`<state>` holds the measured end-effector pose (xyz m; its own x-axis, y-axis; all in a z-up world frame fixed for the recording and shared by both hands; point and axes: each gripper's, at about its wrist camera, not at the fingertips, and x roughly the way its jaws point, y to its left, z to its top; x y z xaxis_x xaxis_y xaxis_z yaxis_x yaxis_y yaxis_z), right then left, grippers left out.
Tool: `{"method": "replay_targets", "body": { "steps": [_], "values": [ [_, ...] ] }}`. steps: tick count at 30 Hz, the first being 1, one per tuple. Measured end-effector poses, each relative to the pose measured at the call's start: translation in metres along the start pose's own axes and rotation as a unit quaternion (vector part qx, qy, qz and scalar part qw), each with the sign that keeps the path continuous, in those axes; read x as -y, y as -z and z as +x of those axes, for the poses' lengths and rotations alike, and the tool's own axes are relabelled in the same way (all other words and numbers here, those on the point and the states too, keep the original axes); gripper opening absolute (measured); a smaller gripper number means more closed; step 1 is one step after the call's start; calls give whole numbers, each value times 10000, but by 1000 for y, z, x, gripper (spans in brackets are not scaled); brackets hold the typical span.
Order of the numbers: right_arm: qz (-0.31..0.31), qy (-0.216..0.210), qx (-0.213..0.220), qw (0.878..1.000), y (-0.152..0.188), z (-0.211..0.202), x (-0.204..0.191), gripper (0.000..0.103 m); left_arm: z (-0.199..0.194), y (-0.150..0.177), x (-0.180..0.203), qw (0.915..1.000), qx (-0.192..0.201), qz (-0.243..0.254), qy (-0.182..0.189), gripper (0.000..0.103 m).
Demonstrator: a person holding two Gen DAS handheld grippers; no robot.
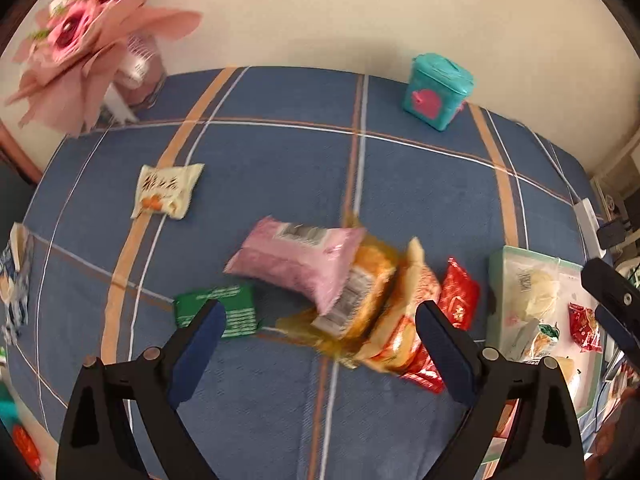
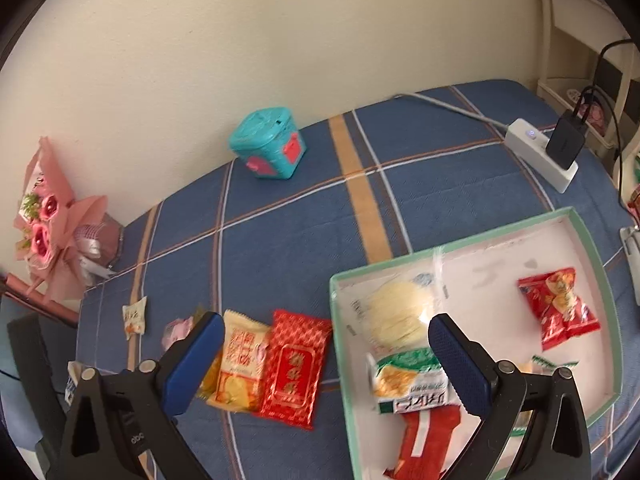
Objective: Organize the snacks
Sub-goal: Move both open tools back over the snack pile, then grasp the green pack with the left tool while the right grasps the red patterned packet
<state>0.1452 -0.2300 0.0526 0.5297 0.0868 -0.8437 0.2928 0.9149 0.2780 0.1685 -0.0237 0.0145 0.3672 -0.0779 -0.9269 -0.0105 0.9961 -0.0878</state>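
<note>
left gripper point(image 1: 316, 320): jaws apart, empty | pink snack packet point(image 1: 298, 262): just ahead between the fingertips, atop the pile, long axis slanting left-right | right gripper point(image 2: 326, 346): apart, empty, farther off, over green-rimmed tray point(image 2: 452, 246) edge | surface: blue plaid bed point(image 1: 260, 160)

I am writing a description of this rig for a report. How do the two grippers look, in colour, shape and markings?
Both look alike. The left gripper and the right gripper each have a black plastic frame with triangular cut-outs and round silver pins. Their fingers carry dark blue textured pads. The right frame bears a small pale logo. No cables or sleeves show.
</note>
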Motion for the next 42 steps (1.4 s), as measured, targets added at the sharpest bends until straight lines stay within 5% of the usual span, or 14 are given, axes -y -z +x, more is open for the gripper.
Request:
{"method": "replay_targets", "body": {
  "steps": [12, 24, 34, 37, 42],
  "values": [
    [-407, -169, -426, 9981, 35, 23, -48, 92, 16, 9, -92, 9936, -197, -1113, -59, 96],
    [-460, -57, -1017, 9937, 49, 78, -47, 54, 54, 5, -103, 9891, -452, -1393, 115, 96],
    [-243, 36, -1337, 9907, 52, 102, -34, 53, 82, 2, -90, 9884, -715, -1338, 93, 94],
    [-225, 80, -1343, 9906, 51, 106, -30, 53, 89, 2, -89, 9874, -781, -1368, 118, 80],
    [-177, 109, -1386, 9901, 51, 111, -24, 53, 93, 1, -87, 9874, -790, -1368, 72, 73]
  ]
}}
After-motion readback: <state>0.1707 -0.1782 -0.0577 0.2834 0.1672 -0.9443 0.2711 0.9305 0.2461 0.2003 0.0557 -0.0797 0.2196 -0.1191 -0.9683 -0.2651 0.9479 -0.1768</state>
